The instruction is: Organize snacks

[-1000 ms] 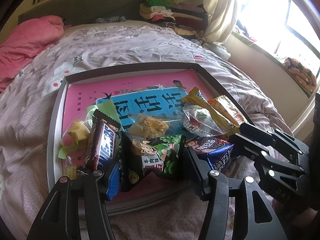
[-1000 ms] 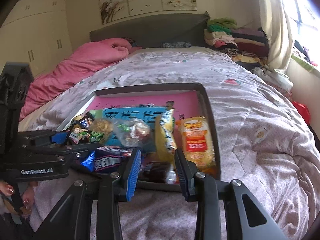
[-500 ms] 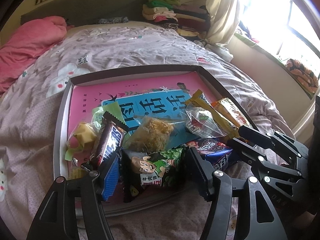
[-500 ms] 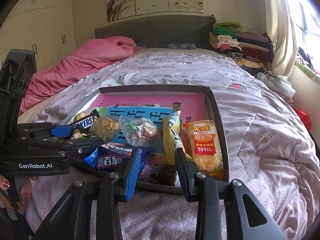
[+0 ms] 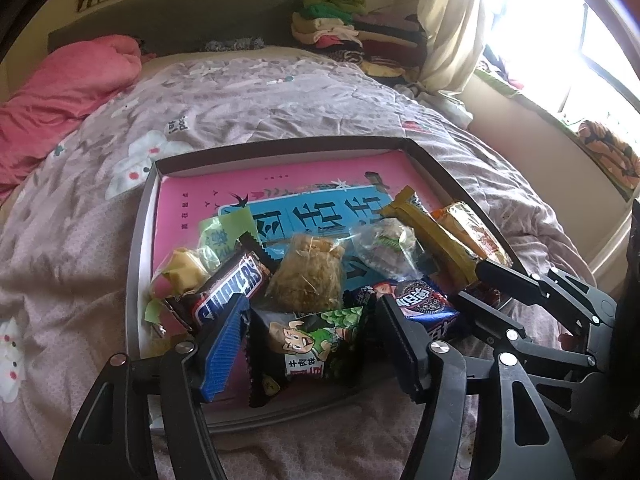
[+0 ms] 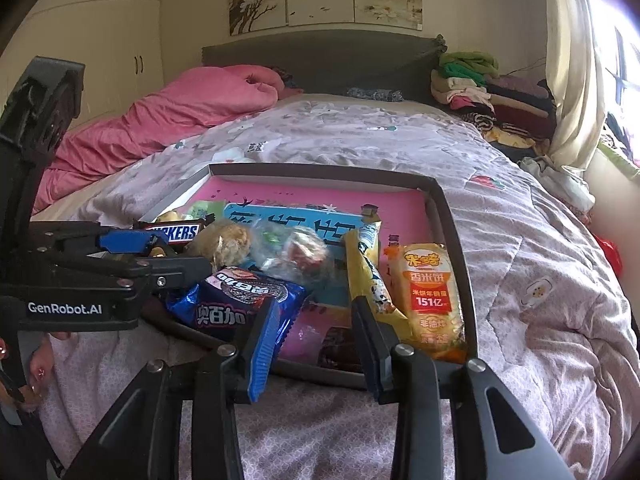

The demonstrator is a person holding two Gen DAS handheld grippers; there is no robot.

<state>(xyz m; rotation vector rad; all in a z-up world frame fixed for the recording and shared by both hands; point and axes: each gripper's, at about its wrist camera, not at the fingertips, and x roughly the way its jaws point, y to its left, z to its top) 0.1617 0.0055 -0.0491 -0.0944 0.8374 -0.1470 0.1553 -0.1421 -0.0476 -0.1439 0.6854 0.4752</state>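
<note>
**Both grippers poised over snack tray on bed**

Shallow dark-rimmed tray (image 5: 141, 240) lies on a floral quilt (image 5: 280, 96); snacks heaped along its near edge over a pink-and-blue printed sheet (image 5: 280, 188).

Left gripper (image 5: 310, 320): jaws opening, moderately wide, astride a green-and-black cartoon beef snack packet (image 5: 316, 344). Pads not pressing on it. Snickers bar (image 5: 230, 292) just beside the blue left pad.

Right gripper (image 6: 314, 320): jaws opening, gap still narrow, at the tray's near rim. A dark wrapped snack (image 6: 336, 344) shows through the gap; contact cannot be told. Blue Oreo pack (image 6: 236, 296) to its left, yellow wrapper (image 6: 366, 272) and orange rice cracker pack (image 6: 430, 288) to its right.
</note>
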